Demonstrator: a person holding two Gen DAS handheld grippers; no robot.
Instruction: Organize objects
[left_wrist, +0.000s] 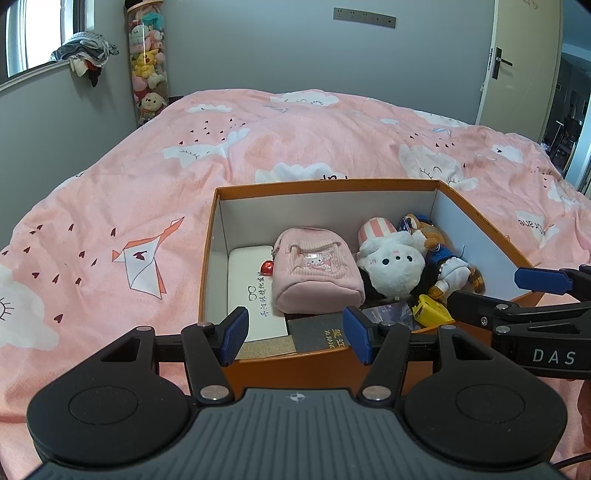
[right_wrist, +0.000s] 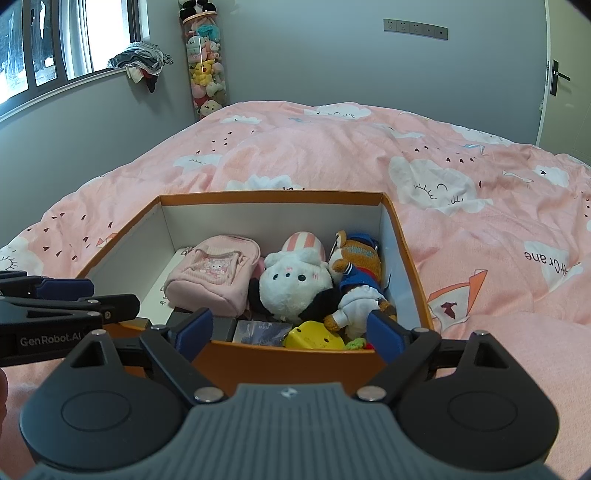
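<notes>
Orange box (left_wrist: 280, 365) sits on the pink bed (left_wrist: 110, 192), holding a pink pouch (left_wrist: 316, 271), white plush (left_wrist: 393, 266), brown bear (right_wrist: 356, 258) and yellow toy (right_wrist: 314, 334). Left gripper (left_wrist: 295, 336) and right gripper (right_wrist: 290, 332) at its near wall, fingers wide, empty.

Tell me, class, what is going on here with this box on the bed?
A person holds two grippers over an open orange box on a pink quilt. The left gripper and right gripper are both open and empty near the box's front edge. Packed inside are a pink pouch, a white plush, a sailor-suited bear, a white case and a yellow item. Nothing is being gripped now.
</notes>
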